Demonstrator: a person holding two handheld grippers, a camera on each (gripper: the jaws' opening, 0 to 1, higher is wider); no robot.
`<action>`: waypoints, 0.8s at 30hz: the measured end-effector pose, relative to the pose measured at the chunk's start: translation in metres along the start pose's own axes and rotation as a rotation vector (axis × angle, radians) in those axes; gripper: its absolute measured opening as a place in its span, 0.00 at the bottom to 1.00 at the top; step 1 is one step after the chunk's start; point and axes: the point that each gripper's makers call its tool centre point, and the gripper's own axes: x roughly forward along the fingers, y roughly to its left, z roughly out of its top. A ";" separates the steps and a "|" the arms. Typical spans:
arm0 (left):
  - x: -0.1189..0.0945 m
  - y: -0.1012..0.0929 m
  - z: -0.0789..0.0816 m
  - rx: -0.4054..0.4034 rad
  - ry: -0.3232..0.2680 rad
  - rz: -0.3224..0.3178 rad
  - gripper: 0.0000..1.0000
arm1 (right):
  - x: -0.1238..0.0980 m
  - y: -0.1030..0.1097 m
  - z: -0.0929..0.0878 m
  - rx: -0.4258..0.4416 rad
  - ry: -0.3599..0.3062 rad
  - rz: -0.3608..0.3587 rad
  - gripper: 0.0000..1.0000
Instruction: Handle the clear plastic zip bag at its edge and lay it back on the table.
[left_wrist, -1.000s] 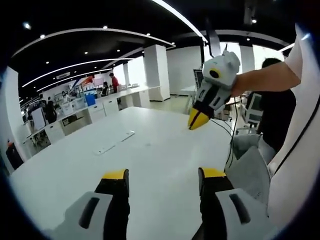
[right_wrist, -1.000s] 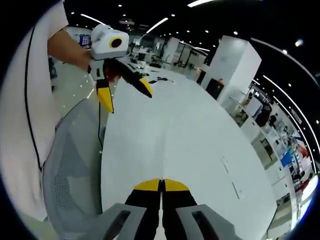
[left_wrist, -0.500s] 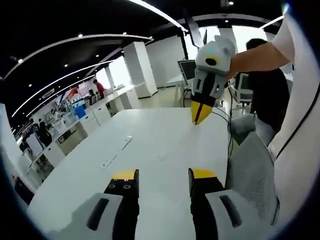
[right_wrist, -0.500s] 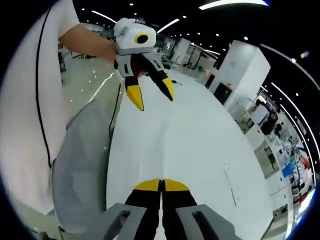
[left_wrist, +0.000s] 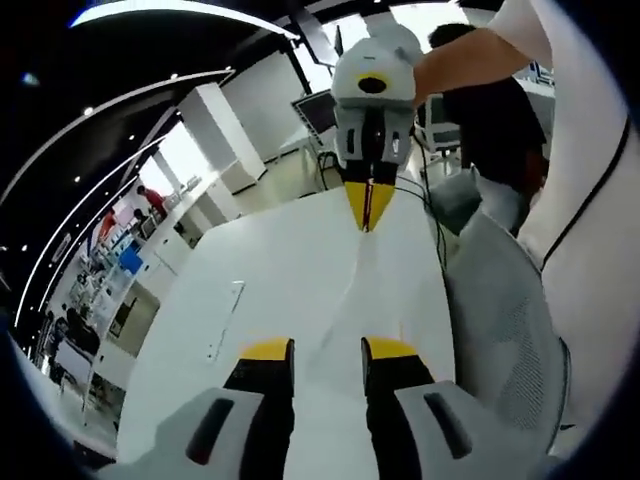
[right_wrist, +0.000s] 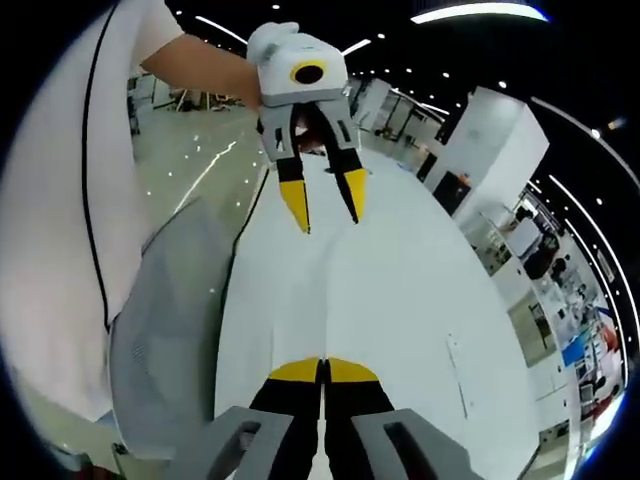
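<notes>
Above the white table (right_wrist: 400, 300), hovered apart — left gripper (right_wrist: 322, 205) jaws spread, gripping nothing; right gripper (left_wrist: 367, 208) pinched closed, apparently empty.

I see a grey mesh chair (left_wrist: 505, 330) beside the white table (left_wrist: 280, 270), a white pillar (right_wrist: 485, 130) and distant desks with people (left_wrist: 150, 200) beyond.
</notes>
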 end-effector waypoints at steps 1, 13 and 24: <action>0.001 -0.002 -0.002 0.019 0.014 -0.020 0.23 | 0.000 0.000 0.000 0.001 0.001 0.000 0.00; 0.009 -0.005 -0.016 0.143 0.125 -0.067 0.11 | -0.001 0.002 -0.004 -0.014 0.007 0.001 0.00; 0.013 -0.008 -0.024 0.210 0.188 -0.110 0.03 | -0.001 0.003 0.000 -0.038 0.011 0.003 0.00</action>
